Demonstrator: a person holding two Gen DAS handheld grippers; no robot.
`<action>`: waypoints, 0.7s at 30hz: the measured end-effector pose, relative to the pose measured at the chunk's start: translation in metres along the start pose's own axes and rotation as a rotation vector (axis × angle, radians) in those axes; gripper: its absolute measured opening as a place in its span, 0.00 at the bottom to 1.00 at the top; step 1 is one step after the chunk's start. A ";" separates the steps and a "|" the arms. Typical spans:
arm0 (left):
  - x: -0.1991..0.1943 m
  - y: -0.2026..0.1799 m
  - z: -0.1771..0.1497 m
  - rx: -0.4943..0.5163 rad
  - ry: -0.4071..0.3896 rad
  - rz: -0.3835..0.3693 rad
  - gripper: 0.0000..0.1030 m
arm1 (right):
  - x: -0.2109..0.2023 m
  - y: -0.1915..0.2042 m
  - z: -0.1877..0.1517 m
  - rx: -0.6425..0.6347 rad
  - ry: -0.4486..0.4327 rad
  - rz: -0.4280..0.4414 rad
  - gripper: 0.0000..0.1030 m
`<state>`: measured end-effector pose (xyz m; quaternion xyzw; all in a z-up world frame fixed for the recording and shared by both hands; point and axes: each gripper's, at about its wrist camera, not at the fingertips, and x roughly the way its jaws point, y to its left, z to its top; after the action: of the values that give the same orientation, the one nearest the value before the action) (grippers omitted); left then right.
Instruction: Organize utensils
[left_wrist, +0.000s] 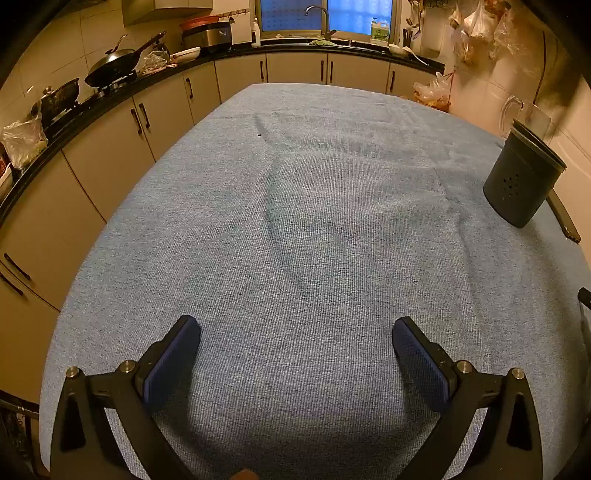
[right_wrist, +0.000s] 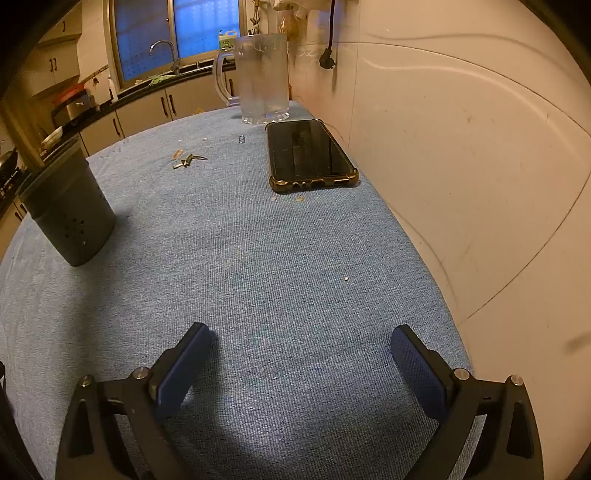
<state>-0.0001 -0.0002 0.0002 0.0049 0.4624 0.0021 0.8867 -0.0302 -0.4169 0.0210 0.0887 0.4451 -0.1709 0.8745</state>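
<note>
A dark grey utensil holder (left_wrist: 521, 177) with small holes stands upright at the right of the blue tablecloth (left_wrist: 295, 221); it also shows in the right wrist view (right_wrist: 70, 210) at the left. A dark handle-like object (left_wrist: 563, 218) lies just behind it at the table's right edge. My left gripper (left_wrist: 295, 332) is open and empty, low over the cloth near the front. My right gripper (right_wrist: 301, 339) is open and empty over the cloth near the wall. No loose utensil shows clearly between either pair of fingers.
A black phone (right_wrist: 310, 155) in a clear case lies by the white wall (right_wrist: 461, 147). A glass pitcher (right_wrist: 262, 77) stands at the far end. Small keys or bits (right_wrist: 186, 160) lie on the cloth. Kitchen counters with woks (left_wrist: 114, 64) run along the left.
</note>
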 end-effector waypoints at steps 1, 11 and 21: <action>0.000 0.000 0.000 0.000 -0.001 0.000 1.00 | 0.000 0.000 0.000 0.001 -0.001 0.001 0.96; 0.000 -0.003 -0.003 0.002 0.000 0.003 1.00 | 0.000 0.000 0.000 0.004 -0.002 0.005 0.96; 0.000 -0.001 0.000 0.000 0.003 0.000 1.00 | -0.001 0.000 0.000 0.003 -0.001 0.004 0.96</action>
<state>-0.0002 -0.0007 0.0004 0.0050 0.4636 0.0022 0.8860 -0.0304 -0.4169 0.0216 0.0909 0.4440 -0.1699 0.8751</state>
